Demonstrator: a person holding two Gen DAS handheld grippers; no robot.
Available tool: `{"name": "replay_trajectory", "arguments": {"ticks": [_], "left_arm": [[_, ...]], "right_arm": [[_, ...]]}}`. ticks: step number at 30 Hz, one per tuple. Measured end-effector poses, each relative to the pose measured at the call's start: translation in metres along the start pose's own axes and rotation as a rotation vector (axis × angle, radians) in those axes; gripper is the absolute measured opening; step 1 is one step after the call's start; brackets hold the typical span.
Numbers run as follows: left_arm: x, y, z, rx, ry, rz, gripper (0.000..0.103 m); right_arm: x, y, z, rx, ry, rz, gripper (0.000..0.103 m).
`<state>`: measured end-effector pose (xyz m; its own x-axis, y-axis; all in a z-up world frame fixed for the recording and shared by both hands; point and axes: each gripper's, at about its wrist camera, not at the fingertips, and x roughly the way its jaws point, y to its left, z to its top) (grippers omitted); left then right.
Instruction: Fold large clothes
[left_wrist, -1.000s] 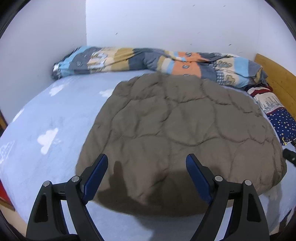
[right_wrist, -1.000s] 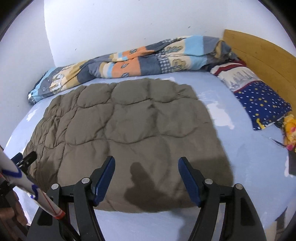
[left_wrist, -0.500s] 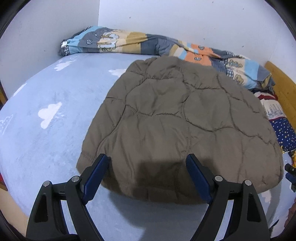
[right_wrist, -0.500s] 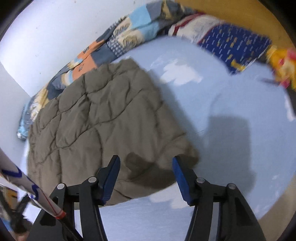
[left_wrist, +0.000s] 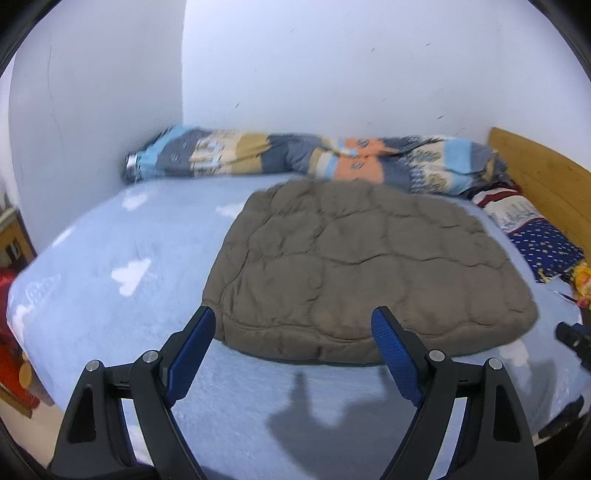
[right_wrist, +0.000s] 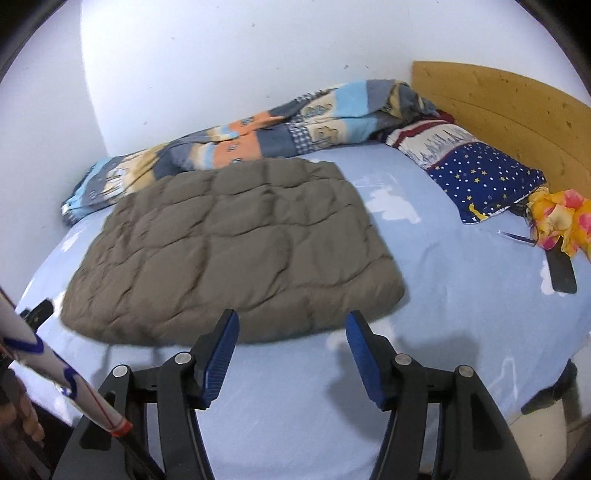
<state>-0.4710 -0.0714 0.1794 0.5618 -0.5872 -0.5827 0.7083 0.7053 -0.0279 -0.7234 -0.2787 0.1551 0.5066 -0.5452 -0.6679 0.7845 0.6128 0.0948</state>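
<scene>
On bed (left_wrist: 110, 236), folded quilted jacket (left_wrist: 362, 273), tongs (left_wrist: 293, 328) open

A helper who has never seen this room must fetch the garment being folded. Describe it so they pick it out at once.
Start at the bed with the pale blue cloud-print sheet and wooden headboard. In its middle, in front of the striped patchwork duvet bunched along the wall, lies the quilted jacket, folded into a flat rectangle. It is the only plain grey-brown, puffy piece; everything around it is bright and patterned.
</scene>
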Motion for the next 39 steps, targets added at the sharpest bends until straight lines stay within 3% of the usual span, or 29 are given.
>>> {"name": "replay_trajectory", "arguments": {"ticks": [10,17,22,27,35,39], "left_arm": [[-0.109,-0.027,0.034,0.065,-0.174,-0.042,0.092],[-0.165,-0.025,0.047,0.068,-0.23,0.039,0.096],[-0.186,-0.025,0.037,0.074,-0.193,0.014,0.096],[-0.201,-0.029,0.017,0.088,-0.211,0.142,0.096],[-0.192,-0.023,0.012,0.08,-0.151,0.046,0.096],[-0.177,-0.015,0.01,0.069,-0.105,0.048,0.096]], "right_arm": [[-0.091,0.049,0.002,-0.098,-0.101,0.053,0.081],[-0.16,0.064,0.013,-0.122,-0.214,0.089,0.087],[-0.198,0.067,0.003,-0.108,-0.265,0.088,0.093],[-0.221,0.076,-0.023,-0.1,-0.282,0.086,0.096],[-0.221,0.089,-0.022,-0.147,-0.283,0.032,0.097],[-0.209,0.101,-0.016,-0.153,-0.276,0.044,0.098]]}}
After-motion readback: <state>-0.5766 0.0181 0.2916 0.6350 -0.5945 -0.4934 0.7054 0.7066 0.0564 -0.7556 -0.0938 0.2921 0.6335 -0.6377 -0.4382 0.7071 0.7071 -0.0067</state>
